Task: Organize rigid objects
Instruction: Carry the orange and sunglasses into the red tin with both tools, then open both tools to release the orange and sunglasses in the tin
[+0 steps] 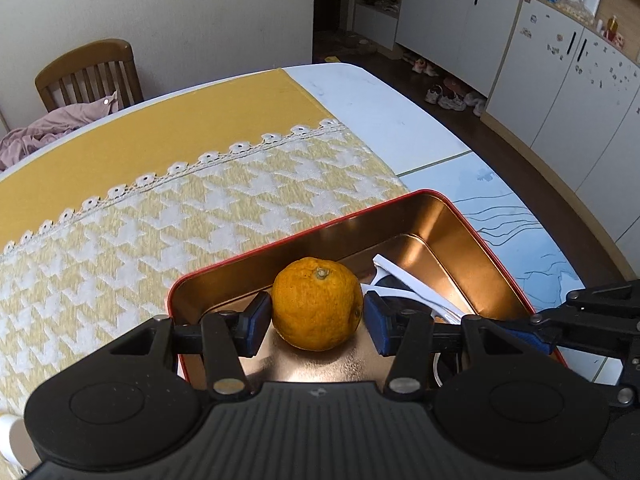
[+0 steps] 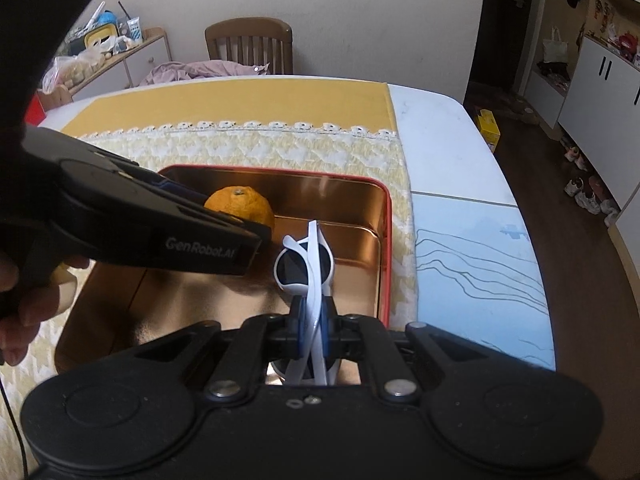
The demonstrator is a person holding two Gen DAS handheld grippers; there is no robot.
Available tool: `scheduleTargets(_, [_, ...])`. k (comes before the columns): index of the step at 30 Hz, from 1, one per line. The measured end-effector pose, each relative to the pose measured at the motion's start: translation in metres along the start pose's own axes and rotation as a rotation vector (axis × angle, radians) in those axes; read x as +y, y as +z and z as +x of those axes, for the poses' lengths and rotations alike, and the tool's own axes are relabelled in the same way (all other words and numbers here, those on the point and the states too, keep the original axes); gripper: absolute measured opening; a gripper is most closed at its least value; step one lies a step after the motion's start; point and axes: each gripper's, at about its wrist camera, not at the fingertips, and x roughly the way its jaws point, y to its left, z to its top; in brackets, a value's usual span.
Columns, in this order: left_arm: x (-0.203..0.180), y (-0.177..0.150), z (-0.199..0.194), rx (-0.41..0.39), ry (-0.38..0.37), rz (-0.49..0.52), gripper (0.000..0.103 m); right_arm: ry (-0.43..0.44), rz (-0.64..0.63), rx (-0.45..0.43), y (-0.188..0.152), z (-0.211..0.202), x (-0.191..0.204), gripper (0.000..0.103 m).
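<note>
An orange [image 1: 316, 304] sits between the blue pads of my left gripper [image 1: 317, 318], which press on both its sides. It is held low inside an open red tin with a gold lining [image 1: 436, 216]; whether it touches the floor I cannot tell. In the right wrist view my right gripper [image 2: 312, 320] is shut on the folded arms of white sunglasses [image 2: 304, 268], whose dark lenses hang over the tin [image 2: 280, 184] beside the orange [image 2: 240, 204]. The left gripper [image 2: 160, 220] reaches in from the left. The sunglasses [image 1: 404, 280] also show behind the orange.
The tin lies on a yellow and white houndstooth cloth [image 1: 160, 220] with a lace trim, on a white table [image 1: 360, 96]. A blue mat [image 2: 472, 248] lies to the right. A wooden chair [image 2: 248, 40] with pink cloth stands at the far side. Cabinets and shoes line the right wall.
</note>
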Motion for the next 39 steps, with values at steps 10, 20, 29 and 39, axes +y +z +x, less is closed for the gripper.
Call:
scheduleTargets(10, [0.005, 0.0, -0.003, 0.001, -0.003, -0.024, 0.05, 0.017, 0.01, 0.002, -0.004, -0.001, -0.004, 0.018])
scheduleTargets(20, [0.007, -0.001, -0.024, -0.047, -0.031, -0.035, 0.051, 0.044, 0.039, -0.021, -0.002, -0.016, -0.005, 0.031])
scheduleTargets(29, [0.012, -0.014, -0.062, -0.128, -0.037, -0.026, 0.058, 0.057, 0.057, -0.061, 0.001, -0.035, 0.001, 0.044])
scheduleTargets(39, [0.035, -0.045, -0.118, -0.212, -0.059, -0.019, 0.066, 0.075, 0.055, -0.122, 0.0, -0.063, 0.025, 0.062])
